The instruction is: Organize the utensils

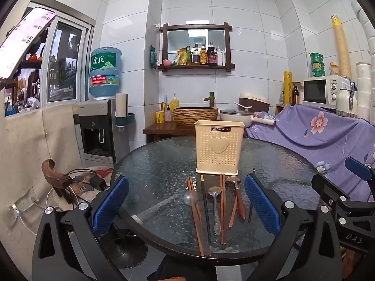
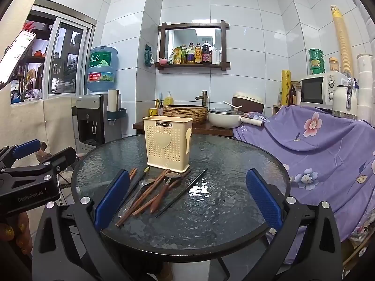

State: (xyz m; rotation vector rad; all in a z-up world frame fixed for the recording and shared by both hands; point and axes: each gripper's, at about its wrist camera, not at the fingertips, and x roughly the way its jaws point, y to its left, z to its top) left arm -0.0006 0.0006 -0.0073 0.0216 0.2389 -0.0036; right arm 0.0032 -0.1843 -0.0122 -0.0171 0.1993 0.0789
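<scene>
A cream perforated utensil holder point(image 1: 219, 147) point(image 2: 167, 143) stands upright on the round glass table point(image 1: 154, 164) point(image 2: 225, 164). In front of it lie brown chopsticks point(image 1: 196, 213) point(image 2: 150, 193), black chopsticks point(image 1: 205, 208) point(image 2: 181, 193), a metal spoon point(image 1: 215, 207) point(image 2: 138, 190), a wooden-handled spoon point(image 1: 236, 194) point(image 2: 164, 188) and a clear plastic spoon point(image 1: 190, 197). My left gripper point(image 1: 186, 207) is open and empty, its fingers either side of the utensils, near the table's front edge. My right gripper point(image 2: 187, 202) is open and empty, right of the utensils.
A purple floral cloth point(image 1: 323, 135) point(image 2: 316, 145) covers furniture at the right. A water dispenser point(image 1: 98, 131) point(image 2: 93, 119) stands at the left. A wooden stand with a woven basin point(image 1: 195, 115) and a pot point(image 2: 222, 117) is behind the table.
</scene>
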